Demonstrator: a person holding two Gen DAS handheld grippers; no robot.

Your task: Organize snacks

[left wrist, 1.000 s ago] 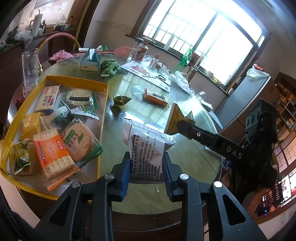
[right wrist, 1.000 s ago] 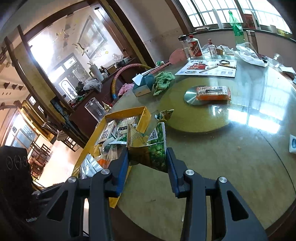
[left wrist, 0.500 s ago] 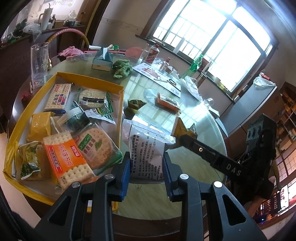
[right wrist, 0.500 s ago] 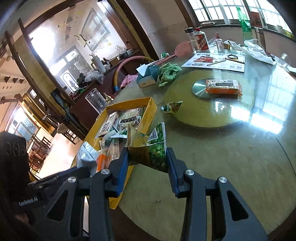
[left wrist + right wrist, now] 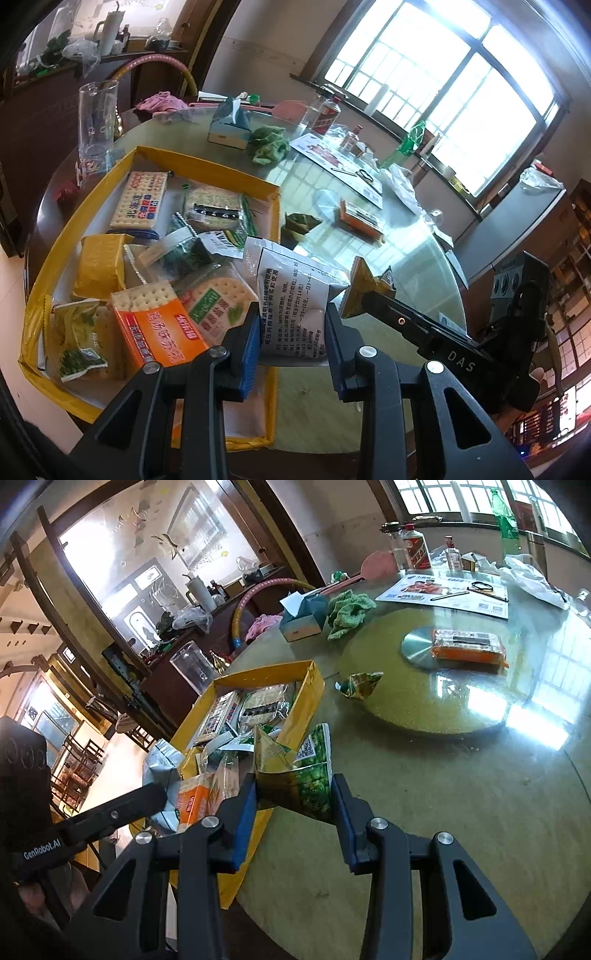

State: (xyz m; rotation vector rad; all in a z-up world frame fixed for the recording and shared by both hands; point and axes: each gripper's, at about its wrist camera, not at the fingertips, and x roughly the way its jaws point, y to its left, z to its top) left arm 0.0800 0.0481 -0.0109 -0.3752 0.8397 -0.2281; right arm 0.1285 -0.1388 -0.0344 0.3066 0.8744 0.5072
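The left gripper [image 5: 290, 343] is clamping a silver-white sachet [image 5: 295, 295] with black print, low in the centre of the left wrist frame, above the near right edge of the yellow tray [image 5: 207, 173]. The tray is holding cracker packets on the left of that frame. The right gripper [image 5: 293, 819] is pinching a green-and-yellow snack packet [image 5: 295, 768], bottom centre of the right wrist frame, beside the tray's near corner. An orange packet [image 5: 467, 650] is lying on the glass table [image 5: 461, 775] at upper right.
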